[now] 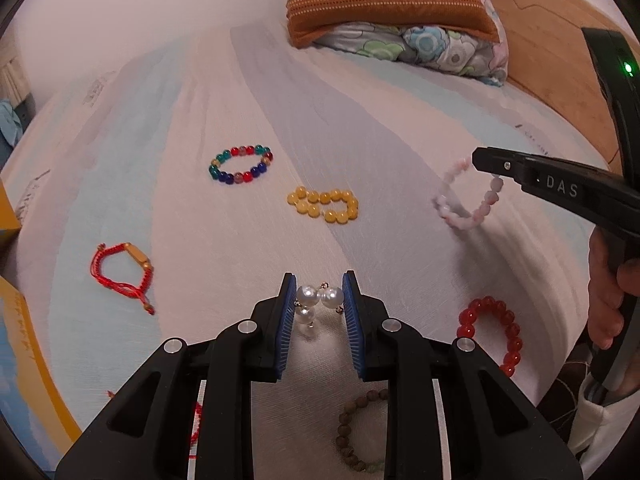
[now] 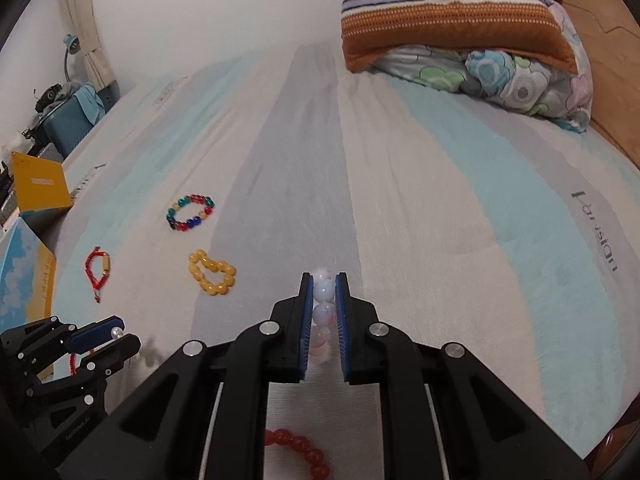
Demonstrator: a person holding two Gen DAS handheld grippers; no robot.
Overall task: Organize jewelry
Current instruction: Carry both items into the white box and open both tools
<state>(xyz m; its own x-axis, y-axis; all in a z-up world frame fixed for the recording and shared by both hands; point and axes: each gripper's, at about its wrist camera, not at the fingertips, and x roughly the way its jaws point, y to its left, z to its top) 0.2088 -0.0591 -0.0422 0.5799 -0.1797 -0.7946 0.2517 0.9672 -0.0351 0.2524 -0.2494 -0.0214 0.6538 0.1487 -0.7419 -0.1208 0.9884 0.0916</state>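
left gripper: the left gripper (image 1: 319, 294) pinches a white pearl piece with small gold links (image 1: 318, 298) between its blue pads; two pearls sit side by side at the tips and a third hangs below, clear of the sheet.
right gripper: the right gripper (image 2: 323, 292) is pressed together on a pale pink-and-white bead bracelet (image 2: 323, 300); in the left view the bracelet's loop dangles from the tips above the bed.
done so far: as I judge it, two pieces are picked up and in the air. No box, tray or tidy group shows, so nothing looks sorted yet.
left on the bed: in the left view, a yellow bead bracelet (image 1: 323, 205) lies at 12 o'clock from the left gripper, a multicoloured glass bead bracelet (image 1: 241, 164) at 11, a red cord bracelet with a gold tube bead (image 1: 122, 274) at 9, a red round-bead bracelet (image 1: 493, 330) at 3 and a brown wooden bead bracelet (image 1: 356, 436) at 6, under the fingers.
where things go: cannot tell; no container shows clearly.
edges: the striped bed sheet (image 2: 440, 220) drops off at 9 o'clock, where a yellow cardboard box (image 2: 38, 184) stands just beside the mattress. A wooden bed frame (image 1: 548, 64) bounds it at 2.
open room: a wide bare stretch runs from 12 to 2 o'clock up to the stacked striped and floral pillows (image 2: 460, 28). The right half of the sheet in the right view carries nothing.
watch: the two grippers are near each other, so they need to be carried apart.
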